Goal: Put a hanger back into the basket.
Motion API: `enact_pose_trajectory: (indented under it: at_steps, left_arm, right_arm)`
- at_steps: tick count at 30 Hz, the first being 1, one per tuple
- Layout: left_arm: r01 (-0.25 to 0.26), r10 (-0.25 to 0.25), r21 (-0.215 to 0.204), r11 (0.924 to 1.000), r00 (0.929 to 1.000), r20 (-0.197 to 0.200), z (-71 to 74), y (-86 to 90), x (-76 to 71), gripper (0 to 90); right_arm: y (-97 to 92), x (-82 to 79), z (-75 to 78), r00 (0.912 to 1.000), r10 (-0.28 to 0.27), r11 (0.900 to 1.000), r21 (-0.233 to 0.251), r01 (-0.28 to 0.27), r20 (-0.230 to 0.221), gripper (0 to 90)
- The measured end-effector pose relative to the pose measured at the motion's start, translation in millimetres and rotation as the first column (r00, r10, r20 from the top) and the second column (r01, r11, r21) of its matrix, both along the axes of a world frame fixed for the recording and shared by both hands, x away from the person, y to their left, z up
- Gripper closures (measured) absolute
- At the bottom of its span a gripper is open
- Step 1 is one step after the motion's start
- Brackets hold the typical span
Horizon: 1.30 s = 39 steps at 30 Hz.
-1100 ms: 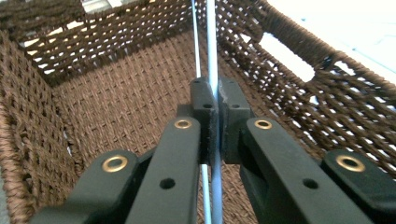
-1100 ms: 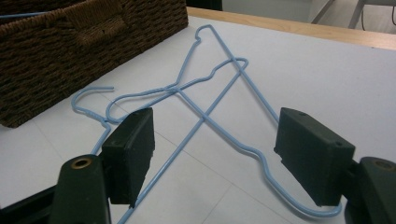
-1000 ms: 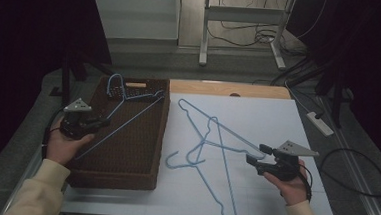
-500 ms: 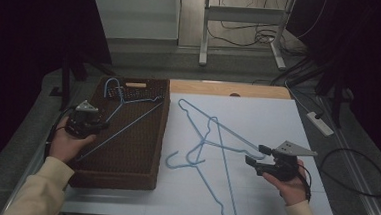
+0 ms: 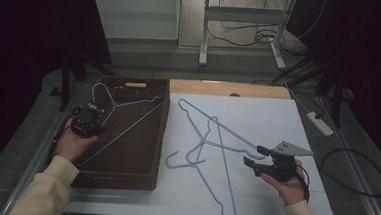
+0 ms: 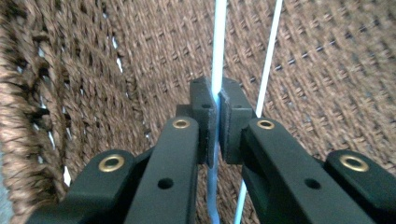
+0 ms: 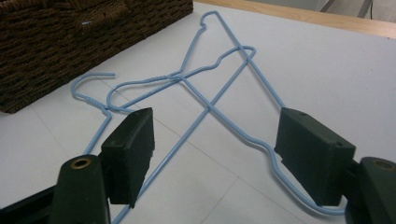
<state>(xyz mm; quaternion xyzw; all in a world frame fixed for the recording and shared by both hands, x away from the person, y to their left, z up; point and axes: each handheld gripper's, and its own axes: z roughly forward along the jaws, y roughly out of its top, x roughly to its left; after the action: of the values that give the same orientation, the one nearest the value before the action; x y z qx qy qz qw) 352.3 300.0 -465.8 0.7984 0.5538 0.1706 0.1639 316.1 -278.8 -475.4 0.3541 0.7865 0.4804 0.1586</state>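
A brown woven basket [image 5: 124, 168] is seen at the left of the tabletop [image 5: 277, 123]. One blue wire hanger [image 5: 123, 116] lies inside it, its hook towards the far left corner. The left hand-held gripper [image 5: 88, 123] is set over the basket's left wall, its jaws pressed together on the hanger's wire [image 6: 217, 70], which runs straight up between the pads. Two more blue hangers [image 5: 210, 154] lie crossed on the tabletop, just ahead of the right hand-held gripper [image 5: 254, 156], whose jaws are spread and pinch nothing. No label or writing can be read. Compared with one second ago, the held hanger is lower and flatter in the basket; the right hand-held gripper is unchanged.
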Motion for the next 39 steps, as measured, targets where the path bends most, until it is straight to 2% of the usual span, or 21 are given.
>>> enact_pose_trajectory:
  at_steps: [4, 5, 10, 11, 12, 13, 16, 17, 18, 20, 21, 22, 23, 24, 25, 27, 28, 34, 35, 37, 39]
  left_arm:
    - [-0.008, 0.008, 0.022, 0.9997, 1.0, 0.0, -1.1, -2.5, 1.9, 82.7]
    - [-0.01, 0.009, 0.03, 0.9995, 0.9999, 0.006, -1.1, -2.7, 1.7, 79.3]
    - [-0.023, 0.025, -0.024, 0.9994, 0.9948, 0.099, 7.2, -0.4, -8.0, 53.7]
    - [-0.023, 0.025, -0.024, 0.9994, 0.9948, 0.099, 7.2, -0.4, -8.0, 47.3]
    - [-0.026, 0.03, -0.04, 0.9989, 0.9921, 0.122, 10.8, 0.6, -11.8, 47.3]
    - [-0.024, 0.03, -0.051, 0.9984, 0.9901, 0.137, 14.1, 1.6, -14.9, 42.8]
    - [0.011, 0.008, -0.101, 0.9948, 0.9829, 0.184, 25.0, 3.7, -25.0, 37.1]
    - [0.037, -0.008, -0.13, 0.9908, 0.9755, 0.22, 33.2, 3.4, -33.2, 34.8]
    - [0.043, -0.011, -0.137, 0.9897, 0.9735, 0.228, 35.3, 3.3, -35.5, 34.4]
    - [0.069, -0.017, -0.185, 0.9803, 0.9625, 0.271, 43.7, 1.1, -45.4, 34.0]
    - [0.08, -0.021, -0.199, 0.9767, 0.9593, 0.282, 46.2, 0.0, -48.5, 33.7]
    - [0.08, -0.021, -0.199, 0.9767, 0.9593, 0.282, 46.2, 0.0, -48.5, 33.5]
    - [0.105, -0.035, -0.218, 0.9702, 0.9527, 0.302, 50.7, -3.0, -54.5, 33.5]
    - [0.134, -0.05, -0.233, 0.9631, 0.9413, 0.334, 54.6, -7.5, -61.6, 33.0]
    - [0.148, -0.058, -0.238, 0.9599, 0.9361, 0.347, 56.0, -9.4, -64.6, 33.0]
    - [0.184, -0.077, -0.257, 0.9486, 0.9233, 0.376, 58.8, -14.8, -72.2, 32.7]
    - [0.205, -0.086, -0.267, 0.9415, 0.9134, 0.398, 59.9, -18.8, -76.8, 32.7]
    - [0.293, -0.143, -0.274, 0.9158, 0.8769, 0.459, 63.2, -41.8, -93.2, 32.4]
    - [0.309, -0.152, -0.279, 0.9093, 0.8706, 0.468, 63.4, -46.1, -95.4, 32.4]
    - [0.349, -0.176, -0.294, 0.8897, 0.8571, 0.484, 62.6, -57.4, -99.6, 32.3]
    - [0.375, -0.195, -0.299, 0.8777, 0.849, 0.491, 60.7, -65.6, -102.3, 32.2]
  right_arm:
    - [-0.1, 0.0, -0.3, 1.0, 0.003, 1.0, -0.002, -0.003, -0.003, 28.4]
    - [-0.1, -0.2, -0.2, 1.0, 0.004, 1.0, -0.002, -0.004, -0.003, 28.4]
    - [-0.8, -0.9, 0.5, 1.0, 0.006, 1.0, 0.002, -0.006, -0.001, 28.4]
    - [-1.1, -0.8, 0.6, 1.0, 0.004, 1.0, 0.003, -0.004, -0.001, 28.4]
    - [-1.1, -0.8, 0.6, 1.0, 0.004, 1.0, 0.003, -0.004, -0.001, 28.4]
    - [-1.4, -0.5, 0.5, 1.0, 0.004, 1.0, 0.004, -0.004, 0.0, 28.4]
    - [-1.3, -0.5, 0.6, 1.0, 0.003, 1.0, 0.003, -0.003, 0.001, 28.4]
    - [-0.9, -0.9, 0.8, 1.0, 0.003, 1.0, 0.004, -0.003, 0.001, 28.3]
    - [-0.7, -1.0, 0.9, 1.0, 0.003, 1.0, 0.005, -0.003, 0.002, 28.3]
    - [-0.6, -1.1, 1.1, 1.0, 0.002, 1.0, 0.006, -0.002, 0.003, 28.3]
    - [-0.6, -1.2, 1.2, 1.0, 0.001, 1.0, 0.004, -0.001, 0.003, 28.2]
    - [-0.6, -1.1, 1.2, 1.0, 0.001, 1.0, 0.005, -0.001, 0.003, 28.2]
    - [-0.6, -1.1, 1.2, 1.0, 0.001, 1.0, 0.005, -0.001, 0.003, 28.2]
    - [-0.5, -1.3, 1.4, 1.0, 0.0, 1.0, 0.005, 0.0, 0.002, 28.3]
    - [-0.6, -1.3, 1.5, 1.0, 0.0, 1.0, 0.004, 0.0, 0.002, 28.3]
    - [-1.0, -1.5, 1.7, 1.0, -0.001, 1.0, 0.003, 0.001, 0.002, 28.3]
    - [-1.2, -1.6, 1.9, 1.0, -0.001, 1.0, 0.004, 0.001, 0.003, 28.3]
    - [-3.6, -1.4, 2.6, 1.0, -0.005, 0.9999, 0.008, 0.005, 0.003, 28.2]
    - [-3.7, -1.4, 2.6, 1.0, -0.006, 0.9999, 0.009, 0.006, 0.003, 28.3]
    - [-4.0, -1.2, 2.5, 1.0, -0.005, 1.0, 0.008, 0.005, 0.003, 28.3]
    - [-4.2, -1.2, 2.5, 1.0, -0.005, 1.0, 0.008, 0.005, 0.002, 28.3]
